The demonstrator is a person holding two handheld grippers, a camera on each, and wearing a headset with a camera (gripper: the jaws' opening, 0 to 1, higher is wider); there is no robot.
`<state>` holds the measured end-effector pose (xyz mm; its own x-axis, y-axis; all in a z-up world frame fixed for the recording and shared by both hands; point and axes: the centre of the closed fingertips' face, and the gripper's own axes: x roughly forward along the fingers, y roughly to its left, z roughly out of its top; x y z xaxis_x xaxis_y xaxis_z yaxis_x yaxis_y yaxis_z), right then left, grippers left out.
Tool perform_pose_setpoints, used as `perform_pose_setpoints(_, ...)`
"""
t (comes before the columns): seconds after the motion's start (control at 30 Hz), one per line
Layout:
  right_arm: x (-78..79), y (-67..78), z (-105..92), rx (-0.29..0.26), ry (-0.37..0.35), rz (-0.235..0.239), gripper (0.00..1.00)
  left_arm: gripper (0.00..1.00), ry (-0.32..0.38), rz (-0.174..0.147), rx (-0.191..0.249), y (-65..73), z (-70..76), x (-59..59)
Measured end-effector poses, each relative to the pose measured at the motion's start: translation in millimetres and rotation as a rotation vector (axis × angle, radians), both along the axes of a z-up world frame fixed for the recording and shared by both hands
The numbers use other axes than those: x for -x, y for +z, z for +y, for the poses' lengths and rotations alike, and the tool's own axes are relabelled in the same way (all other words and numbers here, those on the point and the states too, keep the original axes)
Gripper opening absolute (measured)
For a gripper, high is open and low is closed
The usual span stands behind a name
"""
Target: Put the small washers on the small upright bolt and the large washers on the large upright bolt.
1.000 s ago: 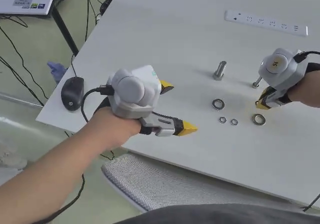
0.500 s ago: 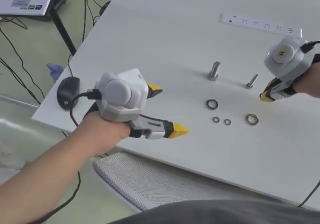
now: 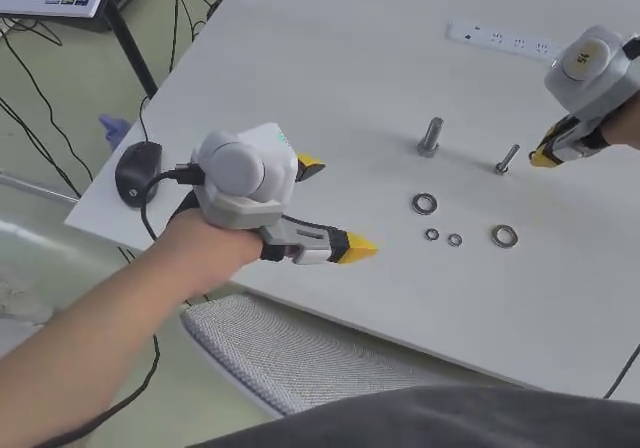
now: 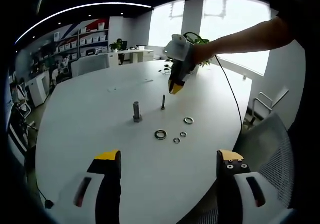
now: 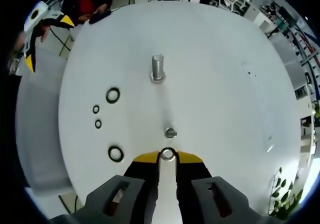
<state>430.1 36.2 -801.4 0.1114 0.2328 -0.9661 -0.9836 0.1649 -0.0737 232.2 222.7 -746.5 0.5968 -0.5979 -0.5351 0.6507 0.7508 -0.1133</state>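
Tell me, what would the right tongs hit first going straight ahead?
Most likely the small upright bolt, directly ahead of the right tongs and the washer they grip; the large bolt stands farther along.

The head view's right edge cuts off the right gripper (image 3: 550, 155). Its fingers (image 5: 146, 158) cover part of the washer (image 5: 168, 154) clamped between them. The power strip's (image 3: 495, 40) end lies hidden behind that gripper.
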Motion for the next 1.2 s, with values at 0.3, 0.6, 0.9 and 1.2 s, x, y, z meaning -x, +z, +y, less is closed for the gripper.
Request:
perform_pose_setpoints(0.3, -12.0, -2.2, 18.6, -0.003, 0.052, 0.004, 0.12, 0.85, 0.005, 0.009, 0.013, -3.4, -5.3, 3.6)
perform_pose_setpoints(0.6, -9.7, -11.5, 17.0, 0.027, 0.077, 0.019, 0.12, 0.88, 0.006, 0.019, 0.008, -8.0, -7.0, 4.8)
perform_pose_setpoints(0.9, -9.2, -12.7, 19.1, 0.018, 0.076, 0.027, 0.12, 0.86, -0.002, 0.03, -0.002, -12.7, -8.3, 2.4)
perform_pose_setpoints(1.2, -11.7, -19.0, 21.4, 0.026, 0.085, 0.035, 0.12, 0.84, 0.002, 0.041, -0.008, -15.4, -1.7, -0.1)
